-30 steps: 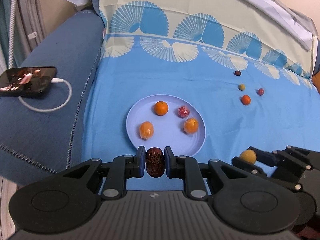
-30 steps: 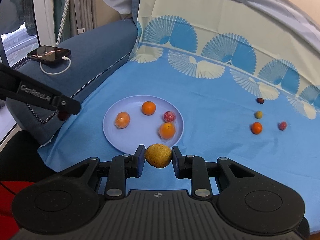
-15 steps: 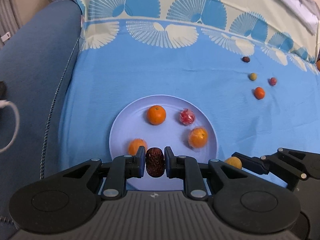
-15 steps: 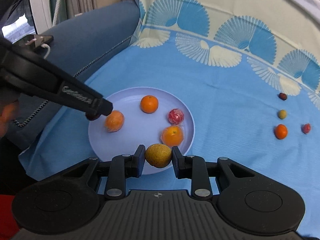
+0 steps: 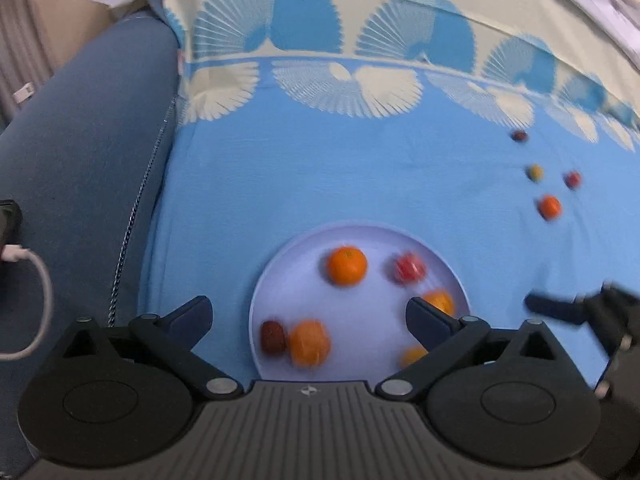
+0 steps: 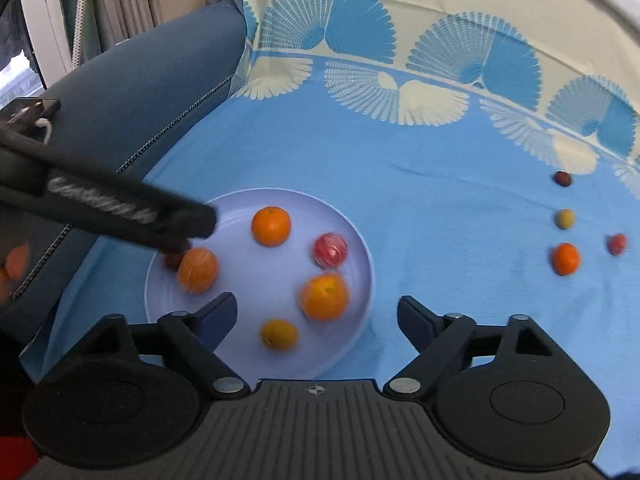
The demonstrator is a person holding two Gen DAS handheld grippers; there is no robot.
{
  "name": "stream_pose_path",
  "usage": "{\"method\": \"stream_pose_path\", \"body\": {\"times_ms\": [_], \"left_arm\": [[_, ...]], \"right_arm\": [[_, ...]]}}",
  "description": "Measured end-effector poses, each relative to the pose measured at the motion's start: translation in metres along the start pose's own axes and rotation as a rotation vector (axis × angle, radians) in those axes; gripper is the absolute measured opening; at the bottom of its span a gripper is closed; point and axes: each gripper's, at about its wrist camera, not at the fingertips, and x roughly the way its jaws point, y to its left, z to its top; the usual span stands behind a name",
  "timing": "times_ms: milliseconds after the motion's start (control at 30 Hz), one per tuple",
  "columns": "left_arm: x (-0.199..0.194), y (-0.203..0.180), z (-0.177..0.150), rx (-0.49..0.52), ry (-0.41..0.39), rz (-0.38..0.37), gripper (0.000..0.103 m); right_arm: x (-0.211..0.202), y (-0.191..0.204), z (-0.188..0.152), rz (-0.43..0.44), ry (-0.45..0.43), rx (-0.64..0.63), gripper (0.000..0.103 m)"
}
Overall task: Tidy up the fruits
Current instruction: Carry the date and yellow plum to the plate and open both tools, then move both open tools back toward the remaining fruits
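1. Dark date (image 6: 173, 261) on the plate (image 6: 240, 208), left of frame, half hidden under the left gripper (image 5: 308, 316).
2. White lettering on that arm is too blurry to read.
3. Both the left and the right gripper (image 6: 316, 316) have jaws opening, nothing between; yellow fruit (image 6: 279, 334) lies on the plate.

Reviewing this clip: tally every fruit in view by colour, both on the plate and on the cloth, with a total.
Orange: 4
Red: 2
Yellow: 2
Dark brownish-red: 2
Total: 10
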Motion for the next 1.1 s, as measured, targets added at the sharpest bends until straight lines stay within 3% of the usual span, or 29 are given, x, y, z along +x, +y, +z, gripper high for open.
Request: {"method": "stream_pose_path", "body": {"times_ms": [67,233,400,767,1100], "left_arm": [[-0.014,0.002,-0.012,-0.010,0.012,0.012,0.103],[-0.055,0.003,-0.051,-0.059,0.032,0.033,0.103],[-0.093,-0.004,-0.079,-0.103,0.028,-0.011,0.103],[-0.172,-0.043,-0.095,-0.048,-0.188,-0.018,0.103],[-0.202,-0.057,-0.102,-0.016,-0.248,-0.034,0.103]], "right_arm": [[-0.017,0.000,-0.010,-0.007,0.014,-0.005,0.097],[-0.064,0.000,-0.041,-0.029,0.036,-0.010,0.100],[-0.105,0.000,-0.053,-0.090,-0.052,0.017,0.101],[-0.174,0.018,-0.073,-0.157,-0.236,-0.079,0.102],[-0.208,0.019,-0.088,-0.199,-0.322,-0.073,0.102]]}}
